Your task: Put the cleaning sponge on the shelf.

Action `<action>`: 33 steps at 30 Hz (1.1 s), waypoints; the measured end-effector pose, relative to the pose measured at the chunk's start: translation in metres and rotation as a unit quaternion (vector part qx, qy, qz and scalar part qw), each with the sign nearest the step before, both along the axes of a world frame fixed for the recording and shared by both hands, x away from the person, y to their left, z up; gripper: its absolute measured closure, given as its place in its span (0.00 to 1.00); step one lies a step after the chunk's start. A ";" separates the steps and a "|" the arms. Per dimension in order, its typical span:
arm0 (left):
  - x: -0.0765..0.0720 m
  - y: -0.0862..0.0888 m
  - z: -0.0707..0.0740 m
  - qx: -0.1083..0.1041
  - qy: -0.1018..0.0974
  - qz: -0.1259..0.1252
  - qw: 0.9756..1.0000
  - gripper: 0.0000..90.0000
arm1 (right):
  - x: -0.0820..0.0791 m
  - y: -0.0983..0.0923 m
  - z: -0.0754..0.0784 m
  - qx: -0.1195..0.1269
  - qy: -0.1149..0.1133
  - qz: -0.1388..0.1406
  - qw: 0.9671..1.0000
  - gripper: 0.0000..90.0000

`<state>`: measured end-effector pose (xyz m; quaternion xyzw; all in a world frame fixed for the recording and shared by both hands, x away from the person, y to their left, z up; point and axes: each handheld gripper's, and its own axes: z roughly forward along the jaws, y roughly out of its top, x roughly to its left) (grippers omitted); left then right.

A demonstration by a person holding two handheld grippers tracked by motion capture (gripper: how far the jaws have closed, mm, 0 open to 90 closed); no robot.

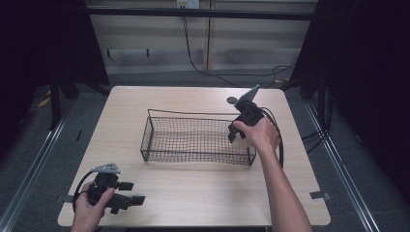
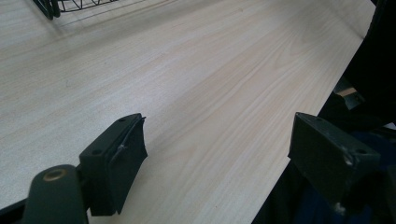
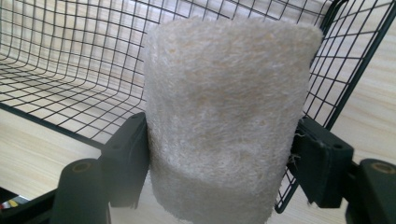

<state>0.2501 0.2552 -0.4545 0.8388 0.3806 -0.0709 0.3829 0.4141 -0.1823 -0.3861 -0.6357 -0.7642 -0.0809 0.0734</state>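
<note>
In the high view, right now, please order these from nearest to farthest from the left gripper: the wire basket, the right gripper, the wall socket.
1. Wire basket, mid-table, up-right of the left gripper.
2. Right gripper, at the basket's right end.
3. Wall socket, top, behind the table.

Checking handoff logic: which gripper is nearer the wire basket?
Right. The right gripper sits at the wire basket's right end, clamped on a pale fibrous pad at the mesh. The left gripper hangs open near the table's front left corner, apart from the basket.
</note>
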 end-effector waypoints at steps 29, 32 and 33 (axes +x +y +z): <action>0.000 0.000 0.001 0.000 -0.002 -0.001 1.000 0.20 | -0.006 0.004 -0.044 -0.001 0.024 -0.008 1.000 0.31; 0.000 0.000 0.000 -0.001 -0.003 -0.001 1.000 0.20 | -0.006 0.006 -0.045 -0.001 0.026 -0.004 1.000 0.31; 0.000 0.000 0.000 -0.001 -0.001 -0.001 1.000 0.20 | -0.006 0.007 -0.045 -0.003 0.028 -0.007 1.000 0.31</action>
